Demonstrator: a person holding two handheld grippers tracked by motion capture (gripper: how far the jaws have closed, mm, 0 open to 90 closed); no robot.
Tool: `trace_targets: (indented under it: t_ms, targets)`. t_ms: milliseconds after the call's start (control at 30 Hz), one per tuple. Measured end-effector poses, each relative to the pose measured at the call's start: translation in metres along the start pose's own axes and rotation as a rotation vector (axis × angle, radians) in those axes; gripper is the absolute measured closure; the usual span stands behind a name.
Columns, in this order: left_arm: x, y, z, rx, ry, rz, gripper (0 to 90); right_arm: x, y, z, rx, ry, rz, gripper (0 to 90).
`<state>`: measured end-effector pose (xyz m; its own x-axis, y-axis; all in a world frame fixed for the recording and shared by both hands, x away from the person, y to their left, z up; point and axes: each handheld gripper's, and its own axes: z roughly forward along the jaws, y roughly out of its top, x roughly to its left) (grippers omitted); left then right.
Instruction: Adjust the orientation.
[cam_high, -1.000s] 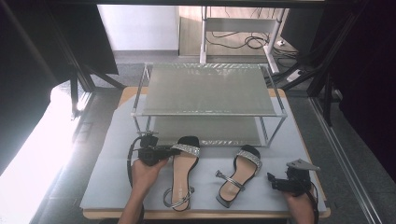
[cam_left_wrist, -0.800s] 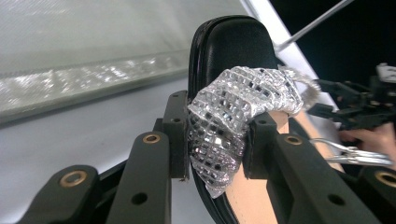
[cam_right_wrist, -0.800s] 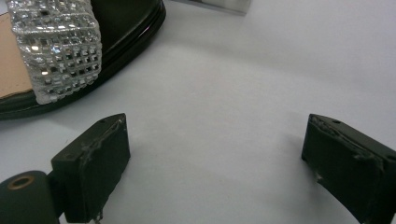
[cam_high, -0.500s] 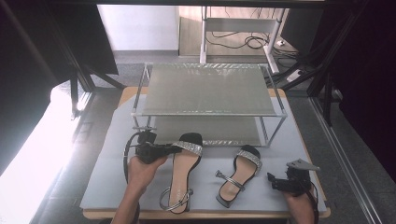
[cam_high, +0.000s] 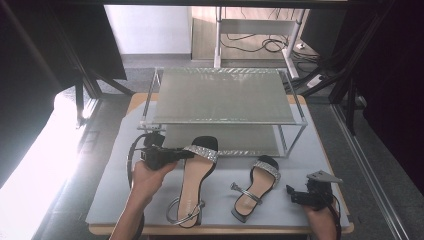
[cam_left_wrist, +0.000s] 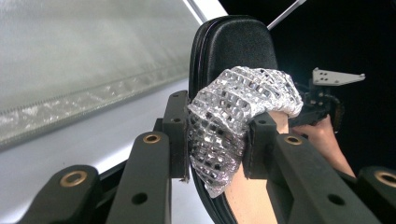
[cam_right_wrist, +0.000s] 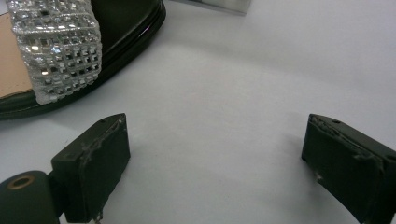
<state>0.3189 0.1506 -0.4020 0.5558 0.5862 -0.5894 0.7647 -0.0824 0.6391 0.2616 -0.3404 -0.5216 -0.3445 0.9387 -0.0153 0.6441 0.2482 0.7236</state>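
Since the earlier frame, the left sandal has been carried forward, its toe now reaching the lower tier of the shoe rack. The left gripper pinches its rhinestone strap. The right sandal lies unmoved short of the rack; the right gripper rests beside it, jaws spread, unchanged.

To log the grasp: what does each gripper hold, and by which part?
The left gripper holds the left sandal by its rhinestone toe strap. The right gripper holds nothing.

Lab-like recording setup: dark frame struts, floor cables, padded table.
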Motion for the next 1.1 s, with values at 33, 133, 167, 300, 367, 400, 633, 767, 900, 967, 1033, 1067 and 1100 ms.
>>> trace_targets:
  t_ms: [33, 133, 167, 300, 367, 400, 633, 767, 900, 967, 1033, 1067, 1100]
  targets:
    - [-0.002, 0.002, -0.001, -0.004, -0.004, 0.002, 68.4, 0.0, 0.0, 0.0, 0.0, 0.0, 0.0, 7.1]
    - [-0.007, 0.009, -0.005, -0.008, -0.011, 0.011, 68.4, 0.0, 0.0, 0.0, 0.0, 0.0, 0.002, 7.1]
    - [-0.007, 0.009, -0.005, -0.008, -0.011, 0.011, 68.4, 0.0, 0.0, 0.0, 0.0, 0.0, 0.002, 7.1]
    - [-0.017, 0.025, -0.014, -0.023, -0.008, 0.022, 68.4, 0.0, 0.0, 0.0, 0.0, 0.0, -0.002, 7.1]
    - [-0.019, 0.033, -0.018, -0.029, -0.005, 0.021, 68.4, 0.0, 0.0, 0.0, 0.0, 0.0, -0.001, 7.2]
    - [-0.02, 0.037, -0.019, -0.034, -0.003, 0.019, 68.4, 0.0, 0.0, 0.0, 0.0, 0.0, -0.001, 7.1]
    - [-0.022, 0.068, -0.028, -0.056, 0.023, 0.002, 68.4, 0.0, 0.0, 0.0, 0.0, 0.0, -0.002, 7.1]
    - [-0.021, 0.083, -0.031, -0.06, 0.034, -0.007, 68.4, 0.0, 0.0, 0.0, 0.0, 0.001, -0.002, 7.1]
    - [-0.017, 0.104, -0.03, -0.069, 0.044, -0.03, 68.4, 0.0, 0.0, 0.0, 0.0, 0.001, -0.001, 7.1]
    - [-0.015, 0.112, -0.03, -0.069, 0.055, -0.032, 68.4, 0.0, 0.0, 0.0, 0.0, 0.001, -0.001, 7.1]
    - [-0.012, 0.119, -0.028, -0.072, 0.061, -0.038, 68.4, 0.0, 0.0, 0.0, 0.0, 0.002, 0.002, 7.1]
    - [-0.01, 0.122, -0.027, -0.075, 0.064, -0.042, 68.4, 0.0, 0.0, 0.0, 0.0, 0.002, 0.002, 7.1]
    - [-0.009, 0.125, -0.026, -0.076, 0.065, -0.046, 68.4, 0.0, 0.0, 0.0, 0.003, 0.003, 0.0, 7.1]
